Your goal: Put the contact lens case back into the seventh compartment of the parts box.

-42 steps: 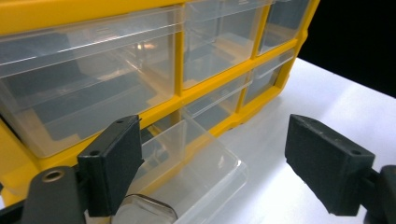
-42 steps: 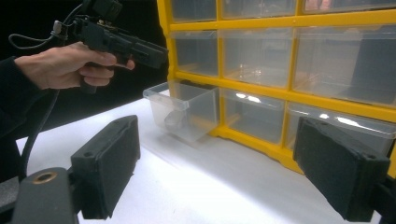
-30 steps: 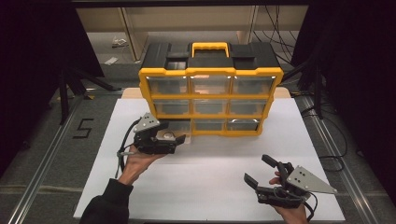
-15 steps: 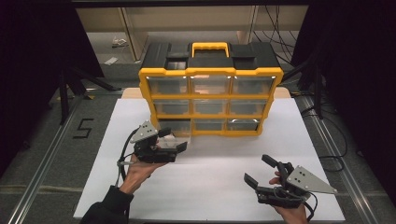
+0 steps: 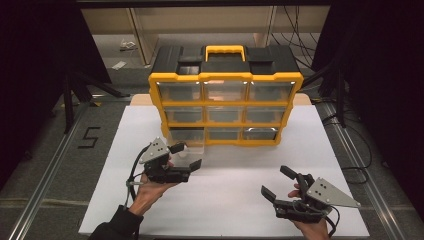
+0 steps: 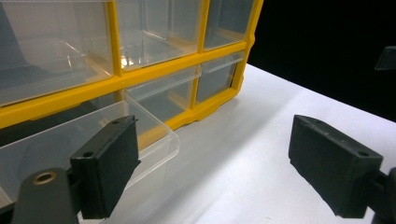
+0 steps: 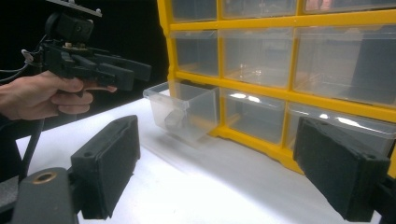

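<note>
— What's nearest the person right now?

— The right gripper [image 5: 281,192], low over the white table [image 5: 235,200], jaws spread wide and holding nothing. It sits well apart from the cabinet.

— And the other hand?

— The left gripper [image 5: 186,156] is farther in, just in front of the small clear plastic drawer [image 5: 189,148] at the bottom left of the yellow-framed organiser cabinet with the black top [image 5: 225,107]. Its jaws are released too; in the left gripper view the drawer's [image 6: 93,140] rim lies beside one jaw, not between the two.

— So where does the drawer stand?

— Pulled partway out of its slot, resting on the table. The right gripper view shows a small dark object [image 7: 173,120] inside it; I can't tell what it is.

— Which step would you call this?

— I'd judge the drawer is open and the picking hasn't begun. Next, one gripper would need to come over the open top, descend inside the walls, and close on that dark piece without nudging the light drawer.
</note>
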`<move>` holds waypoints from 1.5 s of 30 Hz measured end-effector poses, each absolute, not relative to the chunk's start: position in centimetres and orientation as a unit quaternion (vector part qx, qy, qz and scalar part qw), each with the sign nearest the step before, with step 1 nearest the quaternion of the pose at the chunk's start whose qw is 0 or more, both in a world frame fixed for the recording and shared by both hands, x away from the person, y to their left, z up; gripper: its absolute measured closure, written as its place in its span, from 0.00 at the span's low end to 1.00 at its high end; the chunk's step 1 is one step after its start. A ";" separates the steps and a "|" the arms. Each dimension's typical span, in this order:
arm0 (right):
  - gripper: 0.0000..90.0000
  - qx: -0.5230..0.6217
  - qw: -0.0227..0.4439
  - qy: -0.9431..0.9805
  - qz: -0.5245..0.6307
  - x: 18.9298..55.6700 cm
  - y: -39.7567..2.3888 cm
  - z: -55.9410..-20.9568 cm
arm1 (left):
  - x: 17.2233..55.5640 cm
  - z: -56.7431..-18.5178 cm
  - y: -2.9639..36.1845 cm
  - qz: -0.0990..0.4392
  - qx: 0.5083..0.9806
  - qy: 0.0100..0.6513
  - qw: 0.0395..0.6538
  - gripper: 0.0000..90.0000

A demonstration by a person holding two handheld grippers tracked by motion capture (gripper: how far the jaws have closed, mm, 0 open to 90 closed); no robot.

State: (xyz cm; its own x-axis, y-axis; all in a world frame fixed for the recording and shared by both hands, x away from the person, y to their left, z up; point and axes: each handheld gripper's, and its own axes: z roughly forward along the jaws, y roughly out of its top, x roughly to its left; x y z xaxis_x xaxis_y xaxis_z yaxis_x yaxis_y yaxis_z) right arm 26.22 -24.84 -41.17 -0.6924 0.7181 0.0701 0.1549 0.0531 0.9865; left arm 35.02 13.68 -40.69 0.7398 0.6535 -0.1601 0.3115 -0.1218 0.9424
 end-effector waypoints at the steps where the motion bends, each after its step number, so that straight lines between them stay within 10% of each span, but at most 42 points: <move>1: 0.17 0.316 0.232 0.688 0.610 26.3 -24.9 -41.2 | 35.0 -40.7 13.7 0.149 0.734 0.328 0.575 0.18; 45: 0.17 0.316 0.228 0.686 0.614 26.2 -24.9 -41.1 | 34.6 -42.9 13.5 0.137 0.814 0.309 0.473 0.18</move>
